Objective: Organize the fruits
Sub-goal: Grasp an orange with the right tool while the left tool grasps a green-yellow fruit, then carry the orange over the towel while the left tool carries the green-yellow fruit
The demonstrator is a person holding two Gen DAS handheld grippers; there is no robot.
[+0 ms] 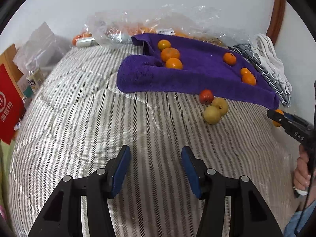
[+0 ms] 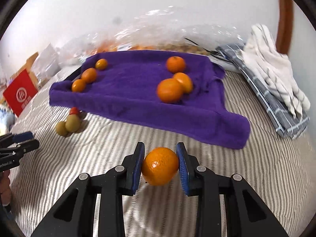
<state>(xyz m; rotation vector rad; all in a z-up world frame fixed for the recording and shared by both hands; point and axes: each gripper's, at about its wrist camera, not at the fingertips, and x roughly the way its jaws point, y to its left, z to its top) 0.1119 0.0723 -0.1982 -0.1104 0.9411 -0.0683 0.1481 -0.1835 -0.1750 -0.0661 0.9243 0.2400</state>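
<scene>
My right gripper (image 2: 160,159) is shut on an orange mandarin (image 2: 160,165) and holds it above the striped bed cover, in front of the purple towel (image 2: 138,100). It shows at the right edge of the left wrist view (image 1: 273,115). Several mandarins lie on the towel: three at its left (image 2: 88,75) and three at its right (image 2: 170,89). Two yellow-green fruits (image 1: 215,110) and a small red fruit (image 1: 206,96) lie on the cover by the towel's front edge. My left gripper (image 1: 156,158) is open and empty over the cover.
A clear plastic bag (image 1: 158,25) with more oranges lies behind the towel against the wall. Folded white and grey checked cloths (image 2: 276,83) lie at the right. A red box (image 1: 9,102), bottles and plastic bags stand at the left edge.
</scene>
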